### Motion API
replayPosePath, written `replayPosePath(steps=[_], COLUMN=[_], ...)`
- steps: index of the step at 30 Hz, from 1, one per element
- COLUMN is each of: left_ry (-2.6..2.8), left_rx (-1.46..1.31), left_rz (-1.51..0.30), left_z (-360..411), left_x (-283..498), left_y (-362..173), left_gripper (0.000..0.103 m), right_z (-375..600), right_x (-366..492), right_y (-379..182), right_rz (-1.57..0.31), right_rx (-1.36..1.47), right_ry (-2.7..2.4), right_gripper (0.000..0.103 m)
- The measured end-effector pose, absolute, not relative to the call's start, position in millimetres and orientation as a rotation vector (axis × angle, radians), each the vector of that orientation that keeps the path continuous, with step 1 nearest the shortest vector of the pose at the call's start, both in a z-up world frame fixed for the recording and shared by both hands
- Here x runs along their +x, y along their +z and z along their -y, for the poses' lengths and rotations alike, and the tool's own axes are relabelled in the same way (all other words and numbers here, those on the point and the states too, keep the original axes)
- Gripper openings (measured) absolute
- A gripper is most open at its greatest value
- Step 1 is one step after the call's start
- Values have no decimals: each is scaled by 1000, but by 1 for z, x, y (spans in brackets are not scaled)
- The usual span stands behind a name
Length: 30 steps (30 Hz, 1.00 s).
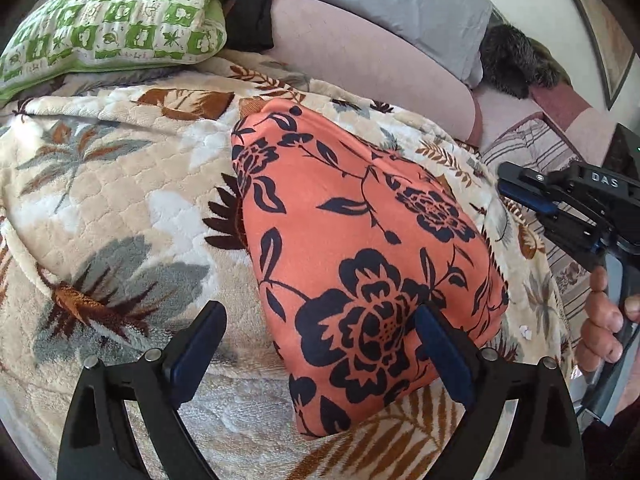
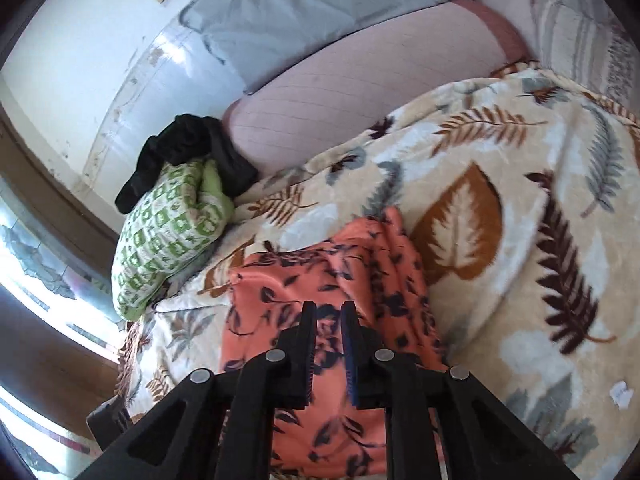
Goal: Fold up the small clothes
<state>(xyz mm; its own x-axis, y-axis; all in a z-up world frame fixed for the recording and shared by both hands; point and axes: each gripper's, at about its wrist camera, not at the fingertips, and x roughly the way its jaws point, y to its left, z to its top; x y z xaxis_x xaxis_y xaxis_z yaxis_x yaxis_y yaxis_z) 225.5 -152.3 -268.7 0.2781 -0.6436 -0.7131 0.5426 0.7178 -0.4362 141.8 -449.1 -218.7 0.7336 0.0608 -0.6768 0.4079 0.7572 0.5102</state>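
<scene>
An orange garment with dark navy flowers [image 1: 360, 248] lies folded on the leaf-patterned blanket [image 1: 120, 208]. My left gripper [image 1: 320, 344] is open, its jaws wide apart over the garment's near end, the right finger [image 1: 444, 356] resting on the cloth. My right gripper [image 1: 520, 192] shows at the right edge, held in a hand, clear of the garment. In the right wrist view the same garment [image 2: 320, 280] lies under my right gripper [image 2: 328, 344], whose jaws stand close together with a narrow gap and nothing pinched between them.
A green-and-white pillow [image 1: 112, 28] and a black garment [image 1: 248, 8] lie at the bed's far left. A pink bolster [image 1: 360, 56] and a grey pillow [image 1: 400, 4] lie along the back. A striped sheet [image 1: 528, 148] shows at right.
</scene>
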Motion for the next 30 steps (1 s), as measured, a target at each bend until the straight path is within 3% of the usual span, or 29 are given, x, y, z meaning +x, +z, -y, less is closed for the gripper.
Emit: replayPosePath(steps=[8, 10, 23, 30], left_ry=[-737, -732, -691, -691], left_rx=[-29, 46, 141, 153], left_rz=[-977, -933, -871, -881], left_z=[153, 161, 169, 170], left_x=[234, 228, 220, 220], left_y=[-275, -275, -272, -277], left_gripper=[96, 96, 96, 96], right_z=[424, 435, 423, 418], right_x=[249, 248, 184, 156], right_y=[-292, -315, -257, -299], right_rz=[-1043, -1020, -965, -1027], right_rx=[447, 423, 443, 428], right_ry=[-333, -324, -322, -337], right_gripper=[13, 11, 13, 14])
